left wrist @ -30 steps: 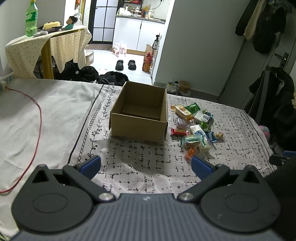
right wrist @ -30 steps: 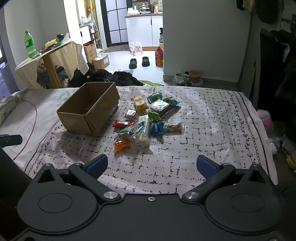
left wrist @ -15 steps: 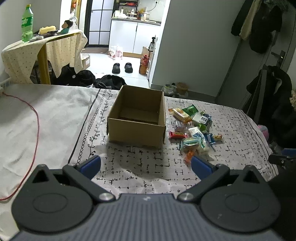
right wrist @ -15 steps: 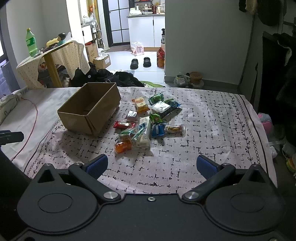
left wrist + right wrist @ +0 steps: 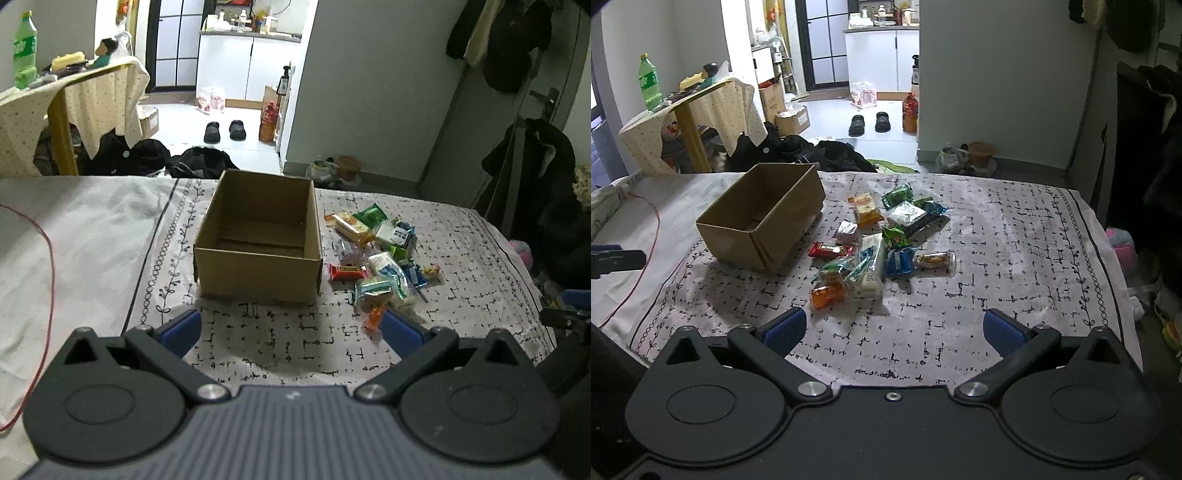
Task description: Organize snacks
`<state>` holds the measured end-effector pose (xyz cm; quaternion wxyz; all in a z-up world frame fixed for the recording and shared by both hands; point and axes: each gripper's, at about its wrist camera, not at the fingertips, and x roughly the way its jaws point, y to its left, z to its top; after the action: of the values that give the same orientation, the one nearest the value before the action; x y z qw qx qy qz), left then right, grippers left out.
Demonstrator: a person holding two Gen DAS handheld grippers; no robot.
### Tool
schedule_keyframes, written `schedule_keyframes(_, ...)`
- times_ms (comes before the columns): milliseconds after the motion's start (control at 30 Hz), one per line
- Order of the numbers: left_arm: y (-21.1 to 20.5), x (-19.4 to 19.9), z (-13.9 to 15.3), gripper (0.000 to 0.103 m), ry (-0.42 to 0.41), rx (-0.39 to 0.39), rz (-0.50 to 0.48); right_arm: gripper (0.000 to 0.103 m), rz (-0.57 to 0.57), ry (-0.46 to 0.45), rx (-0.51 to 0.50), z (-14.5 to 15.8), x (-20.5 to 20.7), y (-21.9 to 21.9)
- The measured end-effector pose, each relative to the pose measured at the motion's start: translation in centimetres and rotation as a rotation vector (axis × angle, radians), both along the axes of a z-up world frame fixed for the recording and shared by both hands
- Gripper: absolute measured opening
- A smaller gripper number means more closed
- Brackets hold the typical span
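Observation:
An open, empty cardboard box (image 5: 258, 251) stands on the patterned bed cover; it also shows in the right wrist view (image 5: 764, 218). A pile of several wrapped snacks (image 5: 376, 258) lies just right of the box, also seen in the right wrist view (image 5: 879, 240): a red bar (image 5: 831, 250), an orange packet (image 5: 827, 295), green and white packs. My left gripper (image 5: 291, 328) is open and empty, hovering short of the box. My right gripper (image 5: 894, 328) is open and empty, short of the snack pile.
A red cable (image 5: 48, 266) runs over the white sheet at the left. The bed's edge (image 5: 1108, 258) is at the right, with dark clothes hanging beyond. A side table with a green bottle (image 5: 650, 83) stands far left. Shoes (image 5: 870, 123) lie on the floor behind.
Both grippers tilted and moved slightly forward, so the box and snacks sit a little lower and nearer in both views. Both stay open and empty.

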<state>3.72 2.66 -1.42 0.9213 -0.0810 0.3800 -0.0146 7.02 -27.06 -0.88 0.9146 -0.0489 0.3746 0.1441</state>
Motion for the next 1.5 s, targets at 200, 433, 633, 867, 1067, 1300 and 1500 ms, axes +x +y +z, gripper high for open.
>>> schedule_keyframes(200, 0.0, 1.7, -1.2, 0.103, 0.021, 0.009, -0.027, 0.102, -0.019, 0.031, 0.015, -1.0, 1.3, -0.5)
schedule_keyframes(433, -0.6, 4.4, -3.0, 0.102, 0.083, 0.045, -0.117, 0.092, -0.014, 0.044, -0.017, -2.1, 2.6, -0.1)
schedule_keyframes(633, -1.5, 6.4, -4.6, 0.101, 0.113, 0.035, -0.207, 0.088, -0.018, 0.068, -0.006, -3.2, 3.8, 0.2)
schedule_keyframes(867, -2.8, 8.6, -5.9, 0.101, 0.132, 0.028, -0.291, 0.082, 0.001, 0.071, 0.017, -4.0, 4.9, 0.9)
schedule_keyframes(1067, -4.4, 11.0, -7.1, 0.099, 0.131, 0.011, -0.344, 0.067, 0.016, 0.083, 0.031, -5.1, 6.0, 1.7)
schedule_keyframes(1300, -6.6, 12.6, -8.5, 0.088, 0.12, -0.023, -0.4, 0.059, 0.005, 0.119, 0.076, -6.4, 7.7, 2.0)
schedule_keyframes(1500, -8.2, 14.2, -9.4, 0.078, 0.102, -0.064, -0.428, 0.049, -0.021, 0.146, 0.083, -7.7, 9.7, 2.1)
